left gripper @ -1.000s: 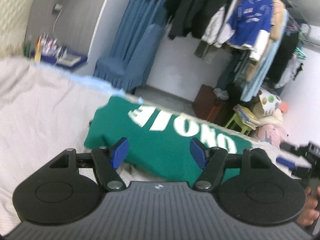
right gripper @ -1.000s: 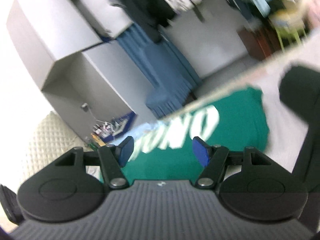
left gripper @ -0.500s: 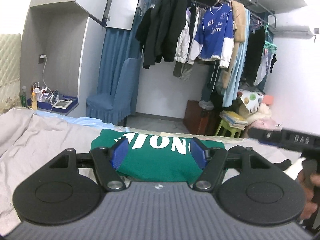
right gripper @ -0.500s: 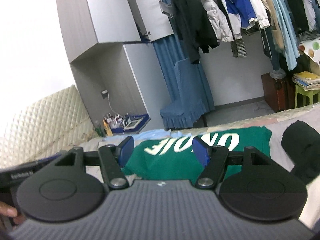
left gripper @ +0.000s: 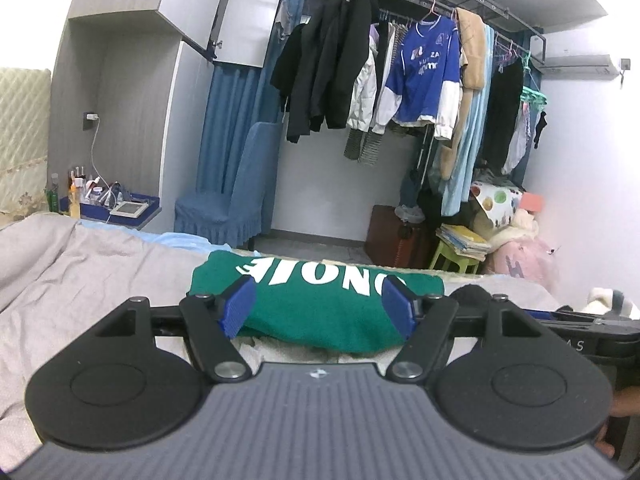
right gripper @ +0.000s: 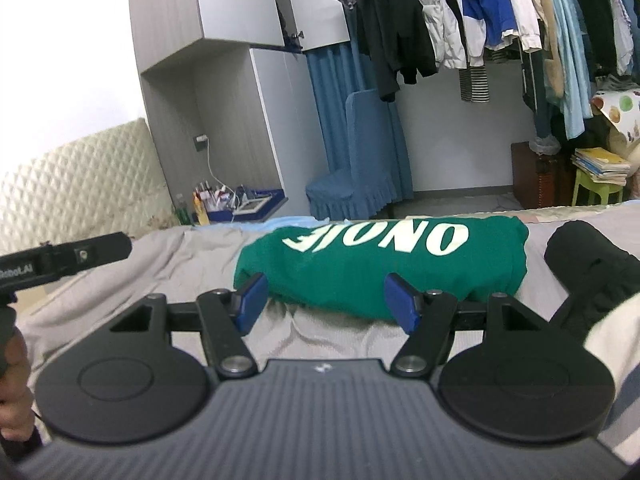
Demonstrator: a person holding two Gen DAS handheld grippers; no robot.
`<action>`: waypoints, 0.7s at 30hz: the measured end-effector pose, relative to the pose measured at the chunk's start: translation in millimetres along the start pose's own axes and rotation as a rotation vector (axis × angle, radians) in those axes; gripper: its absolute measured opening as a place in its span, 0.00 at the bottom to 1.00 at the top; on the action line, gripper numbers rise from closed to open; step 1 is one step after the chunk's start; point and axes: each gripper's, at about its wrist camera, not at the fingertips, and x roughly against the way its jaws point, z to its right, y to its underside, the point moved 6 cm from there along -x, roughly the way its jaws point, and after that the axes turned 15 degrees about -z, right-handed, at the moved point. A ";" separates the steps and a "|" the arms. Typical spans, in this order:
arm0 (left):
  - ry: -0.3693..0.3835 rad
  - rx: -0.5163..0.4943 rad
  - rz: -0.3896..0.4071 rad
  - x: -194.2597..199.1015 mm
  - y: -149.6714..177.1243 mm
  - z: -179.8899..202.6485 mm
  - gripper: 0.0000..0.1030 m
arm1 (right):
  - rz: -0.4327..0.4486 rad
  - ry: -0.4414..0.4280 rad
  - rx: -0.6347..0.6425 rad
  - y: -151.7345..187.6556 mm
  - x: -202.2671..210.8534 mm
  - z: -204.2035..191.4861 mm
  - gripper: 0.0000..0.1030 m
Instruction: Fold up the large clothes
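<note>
A green garment with white letters (left gripper: 320,304) lies folded into a compact bundle on the grey bed sheet (left gripper: 100,264), ahead of both grippers. It also shows in the right wrist view (right gripper: 380,264). My left gripper (left gripper: 318,310) is open and empty, held just in front of the bundle's near edge. My right gripper (right gripper: 328,300) is open and empty too, a little before the bundle. The left gripper's body (right gripper: 64,260) shows at the left edge of the right wrist view.
A black rolled garment (right gripper: 588,264) lies on the bed right of the green bundle. Beyond the bed stand a blue-covered chair (left gripper: 236,196), a bedside shelf with bottles (left gripper: 108,204), a rail of hanging clothes (left gripper: 400,80) and a green stool with books (left gripper: 460,248).
Both grippers have levelled out and pulled back slightly from the green bundle. The views were tilted and blurred a second ago and are steady now. The bundle has not moved.
</note>
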 end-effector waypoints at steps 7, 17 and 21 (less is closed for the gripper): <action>-0.007 -0.006 -0.018 -8.4 9.4 -5.7 0.76 | -0.017 0.035 0.015 7.7 -10.2 -5.9 0.66; -0.045 0.008 -0.031 -16.0 7.3 -16.5 0.99 | -0.023 0.092 0.009 7.4 -17.9 -0.7 0.92; -0.058 0.018 -0.034 -17.6 6.4 -19.0 1.00 | -0.032 0.095 0.001 7.4 -18.6 0.2 1.00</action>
